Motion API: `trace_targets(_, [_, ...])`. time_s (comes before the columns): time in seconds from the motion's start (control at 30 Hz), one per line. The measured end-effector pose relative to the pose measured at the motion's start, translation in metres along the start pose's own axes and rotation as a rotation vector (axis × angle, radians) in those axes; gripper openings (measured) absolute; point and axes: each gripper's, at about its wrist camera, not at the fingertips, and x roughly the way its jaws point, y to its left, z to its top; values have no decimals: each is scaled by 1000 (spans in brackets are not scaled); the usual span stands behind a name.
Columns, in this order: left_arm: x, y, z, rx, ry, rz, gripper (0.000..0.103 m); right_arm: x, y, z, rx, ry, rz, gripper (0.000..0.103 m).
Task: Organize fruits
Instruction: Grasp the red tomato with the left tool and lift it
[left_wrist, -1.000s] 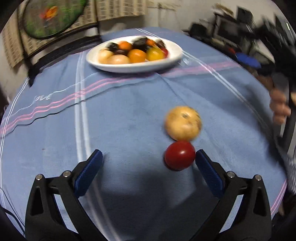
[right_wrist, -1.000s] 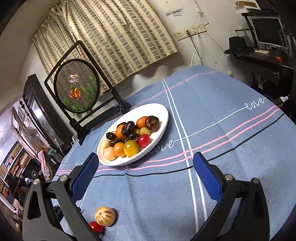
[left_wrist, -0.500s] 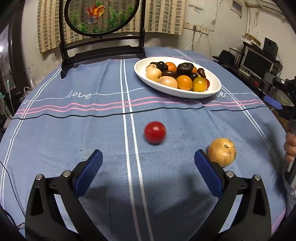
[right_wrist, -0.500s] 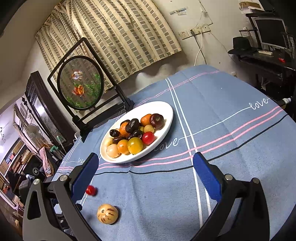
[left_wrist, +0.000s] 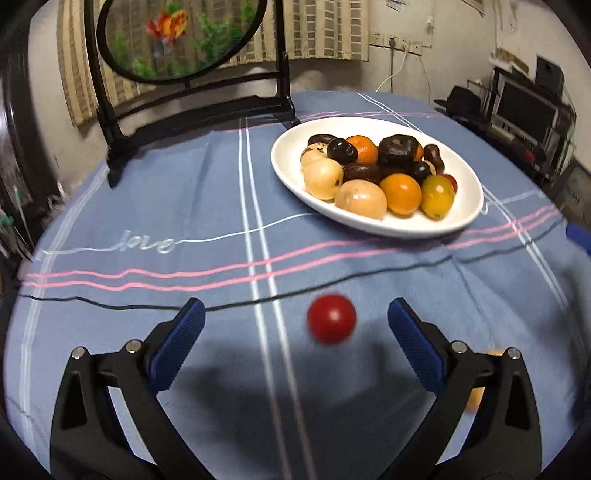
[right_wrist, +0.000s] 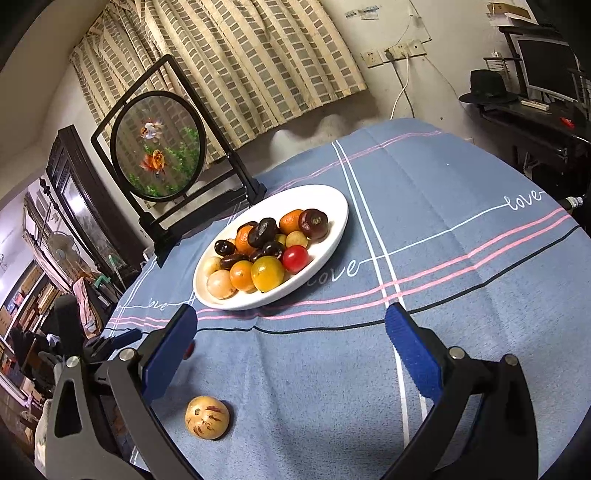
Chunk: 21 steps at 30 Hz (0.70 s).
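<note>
The left hand-held gripper (left_wrist: 295, 325) hung with its blue pads spread wide apart, empty, and the right hand-held gripper (right_wrist: 288, 339) likewise. A small, glossy red fruit (left_wrist: 331, 318) lay on the desk (left_wrist: 184, 206) between the left pads, right of centre. Round and smooth, it would likely roll away if one pad nudged it first. The plate (left_wrist: 469, 218) sat farther right.

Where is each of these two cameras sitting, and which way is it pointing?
Left wrist: rides the left gripper, low over the tablecloth, facing the red tomato between its open fingers.
Right wrist: rides the right gripper, higher, looking down over the open fingers at the tan fruit.
Both show the white plate of fruit and the goldfish screen.
</note>
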Motion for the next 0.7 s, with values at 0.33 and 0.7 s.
trace_targets(0.33, [12, -4, -10, 11, 27, -83, 76, 8, 6, -3, -32, 41, -3, 102])
trace_targets(0.7, [16, -11, -11, 19, 39, -186, 46, 8, 8, -4, -37, 43, -3, 102])
